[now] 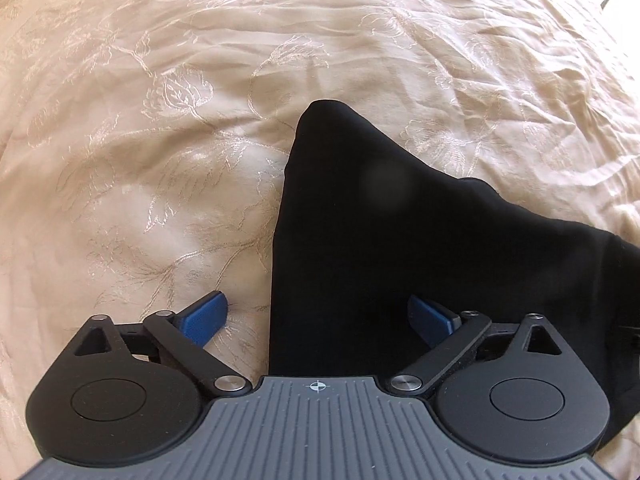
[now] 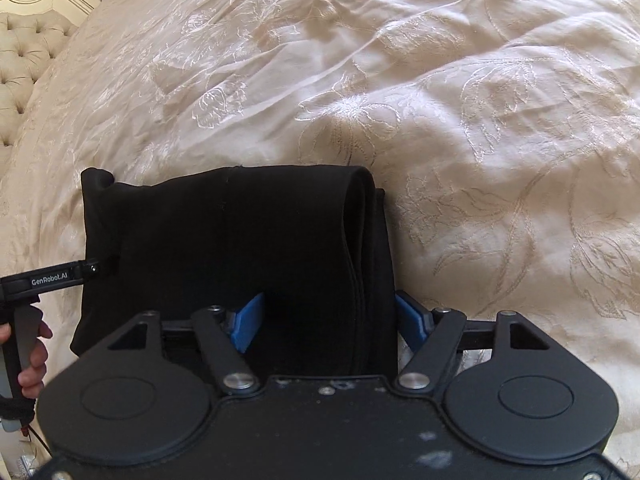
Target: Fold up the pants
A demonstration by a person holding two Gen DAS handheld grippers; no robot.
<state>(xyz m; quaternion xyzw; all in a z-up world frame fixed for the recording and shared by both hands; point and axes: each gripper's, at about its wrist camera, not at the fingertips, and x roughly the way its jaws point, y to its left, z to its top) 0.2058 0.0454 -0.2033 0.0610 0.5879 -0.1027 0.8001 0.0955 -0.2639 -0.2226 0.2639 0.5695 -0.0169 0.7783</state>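
Pants (image 2: 224,248): black, folded, soft | left gripper (image 1: 320,320) wide, empty | right gripper (image 2: 328,320) wide, straddling hems

One readable text only: "GenRobot.AI", white letters on the black side bar of the left gripper (image 2: 94,269), seen at the left edge of the right wrist view. A small white crosshair mark (image 1: 318,386) sits on the grey ribbed body of that gripper in the left wrist view; no letters with it. No readable label, brand or number shows on the black pants (image 2: 224,240) or the cream bedspread (image 2: 480,120).
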